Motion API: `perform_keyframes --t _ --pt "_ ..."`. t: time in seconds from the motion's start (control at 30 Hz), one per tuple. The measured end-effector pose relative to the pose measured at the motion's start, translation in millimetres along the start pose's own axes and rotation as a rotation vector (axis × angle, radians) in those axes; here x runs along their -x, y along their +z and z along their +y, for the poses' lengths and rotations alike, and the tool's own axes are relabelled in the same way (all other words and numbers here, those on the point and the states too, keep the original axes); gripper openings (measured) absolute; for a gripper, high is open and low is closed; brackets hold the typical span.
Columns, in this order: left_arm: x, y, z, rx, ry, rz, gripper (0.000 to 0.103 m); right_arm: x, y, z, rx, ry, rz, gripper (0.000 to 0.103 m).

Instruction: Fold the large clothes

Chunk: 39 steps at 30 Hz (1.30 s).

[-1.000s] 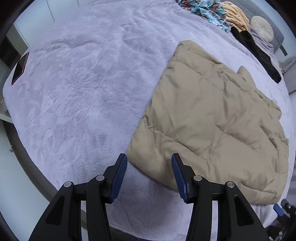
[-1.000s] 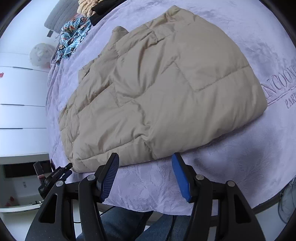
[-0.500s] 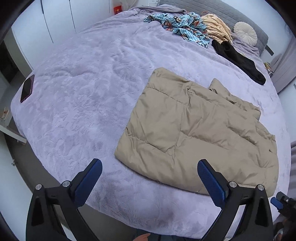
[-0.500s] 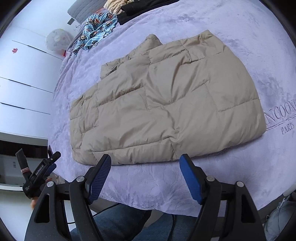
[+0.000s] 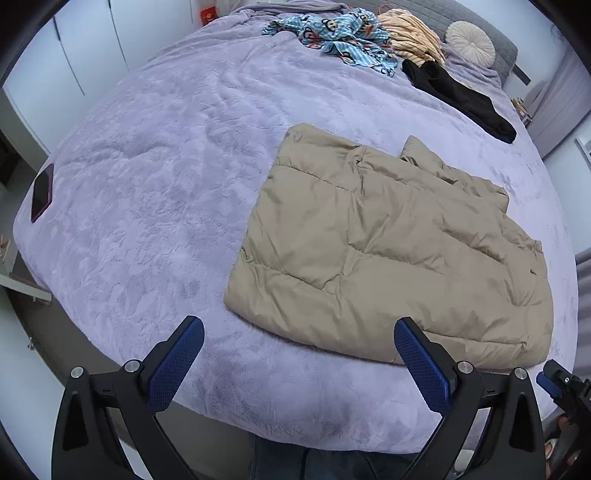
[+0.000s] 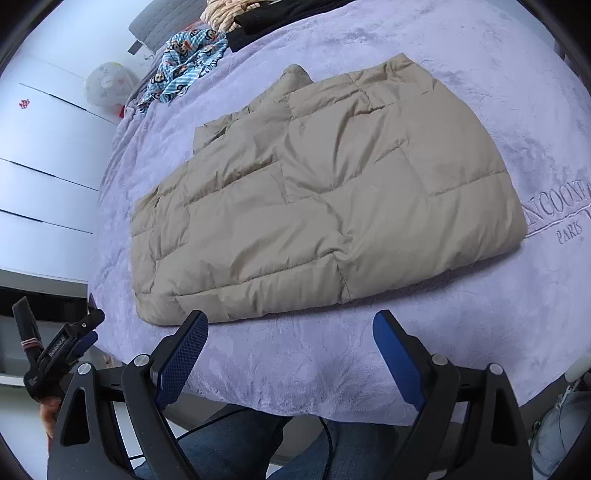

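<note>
A tan quilted puffer jacket (image 5: 391,243) lies folded flat on the lilac bedspread (image 5: 155,192), near the bed's front edge; it also shows in the right wrist view (image 6: 325,192). My left gripper (image 5: 299,354) is open wide and empty, held above the bed's front edge, just short of the jacket's near left corner. My right gripper (image 6: 291,350) is open wide and empty, held above the bed edge in front of the jacket's near hem. Neither touches the jacket.
At the bed's far end lie a blue monkey-print garment (image 5: 343,37), a yellow striped one (image 5: 410,33), a black one (image 5: 461,99) and a round pillow (image 5: 469,42). A dark phone (image 5: 42,192) lies at the left edge. White cabinets (image 6: 40,155) stand beside the bed.
Both grippers have opened from narrow to wide and pulled back and up from the jacket. The jacket lies unmoved on the bed.
</note>
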<state>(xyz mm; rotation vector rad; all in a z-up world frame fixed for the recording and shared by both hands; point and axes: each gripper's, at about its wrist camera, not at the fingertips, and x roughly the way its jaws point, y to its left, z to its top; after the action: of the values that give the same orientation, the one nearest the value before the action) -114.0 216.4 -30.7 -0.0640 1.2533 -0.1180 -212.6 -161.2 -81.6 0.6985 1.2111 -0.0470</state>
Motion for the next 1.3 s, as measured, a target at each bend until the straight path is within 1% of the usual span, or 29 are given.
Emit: perform_keyframes --t 0.13,0.23,0.33,0.4,0.47,0.53,0.7,0.8,0.97,1.17,1.23,1.27,1.3 --pt "-9 17 -2 -0.076 -0.004 0.018 0.103 -11 -1 17 -0.029 -0.003 -0.044 0.092" --pt "-12 33 0 -0.129 -0.007 0.020 0.103 -20 3 34 -0.038 0.000 -0.052 0.092" --pt "-18 48 5 -0.161 -0.017 0.032 0.103 -31 9 54 -0.033 -0.007 -0.054 0.092" --pt "-23 56 9 -0.170 -0.027 0.049 0.103 -42 13 63 -0.056 -0.006 -0.015 0.092" --pt "-31 63 13 -0.178 -0.036 0.068 0.103 -57 15 70 -0.100 0.031 0.047 0.092" --pt "-39 68 17 -0.187 -0.044 0.090 0.103 -68 15 76 -0.139 0.061 0.088 0.092" --pt "-58 74 22 -0.207 -0.062 0.133 0.103 -85 12 85 -0.176 0.036 0.131 0.092" --pt "-68 78 25 -0.212 -0.088 0.159 0.103 -90 10 88 -0.196 0.020 0.138 0.093" --pt "-86 85 32 -0.224 -0.160 0.209 0.103 -94 16 90 -0.226 0.003 0.139 0.093" --pt "-111 99 50 -0.199 -0.285 0.275 0.103 -102 13 95 -0.244 -0.007 0.155 0.093" --pt "-128 103 54 -0.213 -0.354 0.323 0.103 -105 11 95 -0.250 -0.014 0.164 0.093" --pt "-137 105 57 -0.219 -0.379 0.349 0.103 -107 10 95 -0.254 -0.017 0.169 0.093" --pt "-147 108 59 -0.222 -0.386 0.373 0.103 -108 9 95 -0.256 -0.020 0.173 0.093"
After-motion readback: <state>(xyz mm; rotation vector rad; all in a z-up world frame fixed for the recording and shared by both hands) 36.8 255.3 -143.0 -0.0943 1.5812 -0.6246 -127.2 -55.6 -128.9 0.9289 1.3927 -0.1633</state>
